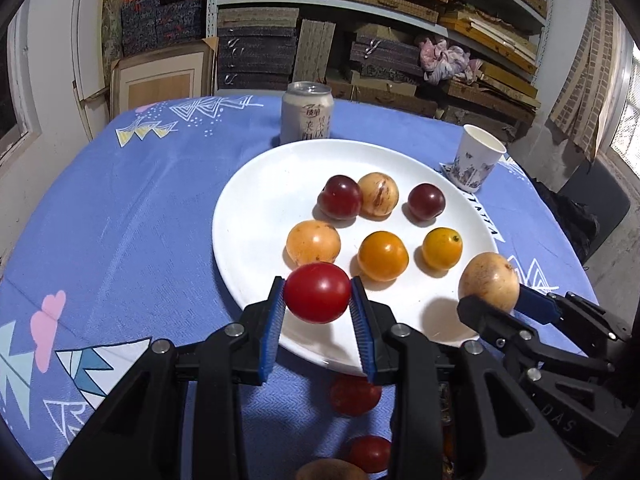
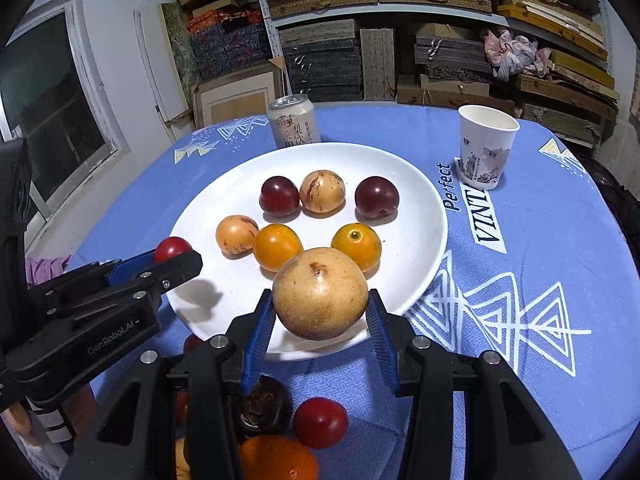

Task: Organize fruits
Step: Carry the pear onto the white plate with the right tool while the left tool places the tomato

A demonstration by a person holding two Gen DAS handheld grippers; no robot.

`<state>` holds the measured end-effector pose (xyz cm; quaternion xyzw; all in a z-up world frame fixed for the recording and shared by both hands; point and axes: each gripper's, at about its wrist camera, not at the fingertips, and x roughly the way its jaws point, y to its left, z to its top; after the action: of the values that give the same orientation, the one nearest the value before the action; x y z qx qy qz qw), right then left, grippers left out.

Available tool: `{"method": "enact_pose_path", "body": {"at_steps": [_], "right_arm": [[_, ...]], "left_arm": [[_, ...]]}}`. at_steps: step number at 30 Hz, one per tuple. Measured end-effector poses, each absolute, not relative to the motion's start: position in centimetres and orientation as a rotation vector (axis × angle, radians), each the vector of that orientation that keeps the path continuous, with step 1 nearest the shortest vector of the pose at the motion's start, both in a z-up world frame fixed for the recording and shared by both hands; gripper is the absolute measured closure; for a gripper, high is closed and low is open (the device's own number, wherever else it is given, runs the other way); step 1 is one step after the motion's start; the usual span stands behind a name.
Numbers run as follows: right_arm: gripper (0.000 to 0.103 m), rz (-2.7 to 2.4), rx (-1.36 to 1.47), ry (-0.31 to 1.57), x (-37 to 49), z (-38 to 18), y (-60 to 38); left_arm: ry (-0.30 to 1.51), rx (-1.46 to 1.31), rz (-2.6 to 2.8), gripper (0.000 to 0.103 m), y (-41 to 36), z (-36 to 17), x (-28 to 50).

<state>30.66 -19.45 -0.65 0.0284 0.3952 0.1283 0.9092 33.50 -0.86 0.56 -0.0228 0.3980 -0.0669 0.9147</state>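
A white plate (image 1: 256,208) (image 2: 416,200) holds two dark red plums, tan fruits and orange tomatoes in two rows. My left gripper (image 1: 318,294) (image 2: 176,256) is shut on a red tomato (image 1: 317,292) (image 2: 173,249) above the plate's near left rim. My right gripper (image 2: 320,300) (image 1: 490,294) is shut on a tan round fruit (image 2: 320,294) (image 1: 488,280) above the plate's near rim. More fruit lies on the cloth near me: red tomatoes (image 1: 354,394) (image 2: 320,422), an orange (image 2: 276,460) and a dark brown fruit (image 2: 260,408).
A drink can (image 1: 306,114) (image 2: 294,120) stands behind the plate. A paper cup (image 1: 476,158) (image 2: 484,146) stands at the right on the blue patterned tablecloth (image 1: 120,220). Shelves of boxes lie beyond the table.
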Motion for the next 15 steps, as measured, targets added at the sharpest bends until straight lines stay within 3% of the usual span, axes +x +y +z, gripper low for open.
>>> {"method": "enact_pose_path", "body": {"at_steps": [6, 10, 15], "right_arm": [[0.054, 0.274, 0.037, 0.807, 30.6, -1.4, -19.0], [0.048, 0.277, 0.080, 0.798, 30.5, -1.0, -19.8], [0.048, 0.290, 0.132, 0.802, 30.3, -0.5, -20.9]], "left_arm": [[0.816, -0.010, -0.130, 0.069, -1.5, 0.0, 33.5], [0.792, 0.003, -0.127, 0.055, -1.7, 0.4, 33.0], [0.790, 0.001, -0.134, 0.055, -1.6, 0.7, 32.7]]}}
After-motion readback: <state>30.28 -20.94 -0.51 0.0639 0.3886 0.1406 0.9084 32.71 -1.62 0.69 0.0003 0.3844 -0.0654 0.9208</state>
